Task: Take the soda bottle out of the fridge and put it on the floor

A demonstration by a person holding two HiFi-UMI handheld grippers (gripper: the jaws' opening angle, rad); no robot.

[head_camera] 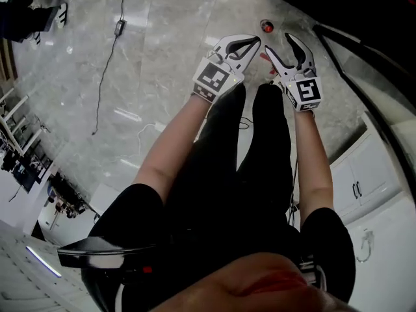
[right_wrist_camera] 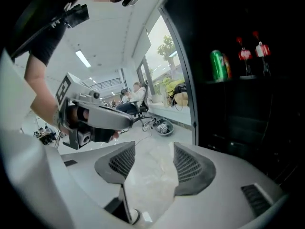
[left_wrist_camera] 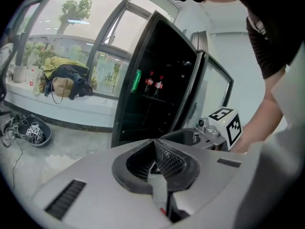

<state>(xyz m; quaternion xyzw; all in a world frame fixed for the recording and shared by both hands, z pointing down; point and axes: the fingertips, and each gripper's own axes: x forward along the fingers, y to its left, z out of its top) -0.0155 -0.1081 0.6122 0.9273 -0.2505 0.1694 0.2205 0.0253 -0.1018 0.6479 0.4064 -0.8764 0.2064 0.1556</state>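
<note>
Two red-capped soda bottles (right_wrist_camera: 245,55) (right_wrist_camera: 261,49) stand on a shelf inside the dark fridge (right_wrist_camera: 248,109), with a green can (right_wrist_camera: 219,65) to their left. The left gripper view shows the same bottles (left_wrist_camera: 150,82) and can (left_wrist_camera: 137,80) behind the open fridge door (left_wrist_camera: 157,75). In the head view a small red round thing (head_camera: 267,26), perhaps a bottle cap seen from above, sits on the floor just beyond both grippers. My left gripper (head_camera: 252,41) (left_wrist_camera: 155,143) is shut and empty. My right gripper (head_camera: 278,43) (right_wrist_camera: 152,144) is open with only floor showing between its pads.
The fridge (head_camera: 364,18) fills the head view's upper right, with white cabinets (head_camera: 364,181) below it. A black cable (head_camera: 104,77) trails across the marble floor to the left. Shoes (left_wrist_camera: 35,132) and bags (left_wrist_camera: 66,80) lie by the window ledge.
</note>
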